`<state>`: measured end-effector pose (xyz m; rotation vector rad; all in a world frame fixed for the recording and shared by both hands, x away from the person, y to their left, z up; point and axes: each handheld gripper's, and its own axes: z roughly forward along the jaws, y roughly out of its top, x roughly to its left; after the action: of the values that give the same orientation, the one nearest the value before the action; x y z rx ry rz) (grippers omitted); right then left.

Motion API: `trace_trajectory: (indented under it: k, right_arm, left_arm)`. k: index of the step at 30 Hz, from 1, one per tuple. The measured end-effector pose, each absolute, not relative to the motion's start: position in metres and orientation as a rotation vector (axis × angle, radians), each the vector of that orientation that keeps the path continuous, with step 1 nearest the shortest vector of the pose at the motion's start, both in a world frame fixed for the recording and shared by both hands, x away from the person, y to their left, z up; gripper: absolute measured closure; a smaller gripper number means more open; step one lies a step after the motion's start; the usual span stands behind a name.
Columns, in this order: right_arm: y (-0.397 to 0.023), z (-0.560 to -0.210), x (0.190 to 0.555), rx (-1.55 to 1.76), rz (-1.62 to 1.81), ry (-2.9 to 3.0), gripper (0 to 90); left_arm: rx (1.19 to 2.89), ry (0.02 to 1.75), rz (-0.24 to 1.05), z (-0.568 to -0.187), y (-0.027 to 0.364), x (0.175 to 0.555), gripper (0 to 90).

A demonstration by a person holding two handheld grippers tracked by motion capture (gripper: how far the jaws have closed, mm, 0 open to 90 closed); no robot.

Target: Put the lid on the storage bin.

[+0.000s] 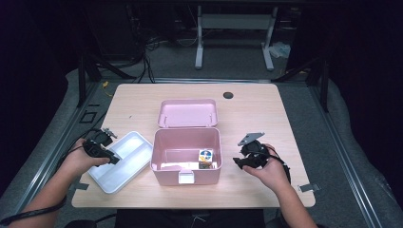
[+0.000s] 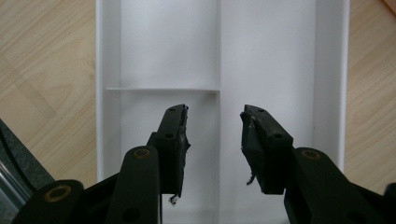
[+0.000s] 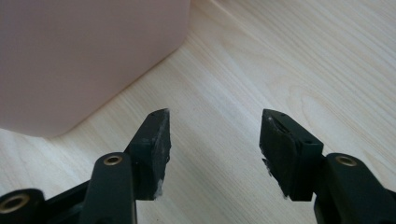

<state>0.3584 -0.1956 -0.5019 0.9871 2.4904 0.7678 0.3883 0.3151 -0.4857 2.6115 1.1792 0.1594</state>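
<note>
Apparently little is done yet: the left claw hangs released over the empty white tray, straddling its divider, and the right claw gapes empty above the bench beside the pink box, whose small cube remains inside.

White divided tray, empty, left of pink box.

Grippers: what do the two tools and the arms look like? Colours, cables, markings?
Both tools are black, with two flat jaws on linked arms with brass-coloured pivots. The pads look worn and frayed at the edges. The right tool carries a grey three-cornered plate on top; the left tool trails a black cable. Forearms are bare, no sleeves in view.
</note>
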Motion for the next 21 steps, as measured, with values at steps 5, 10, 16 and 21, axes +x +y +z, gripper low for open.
trace_trajectory:
  k: [5,10,16,21]
  right_arm:
    - [-0.198,-0.502,0.355,1.007,0.801,2.468,43.0]
    - [-0.203,-0.509,0.354,1.041,0.811,2.475,43.0]
    - [-0.207,-0.513,0.354,1.069,0.851,2.481,43.0]
    - [-0.206,-0.516,0.354,1.071,0.841,2.492,43.0]
  left_arm:
    - [2.632,1.195,0.112,-0.49,0.315,0.392,65.5]
    - [2.681,1.192,0.117,-0.497,0.309,0.398,68.5]
    - [2.715,1.197,0.037,-0.504,0.301,0.403,74.6]
    - [2.724,1.206,0.012,-0.51,0.296,0.409,76.6]
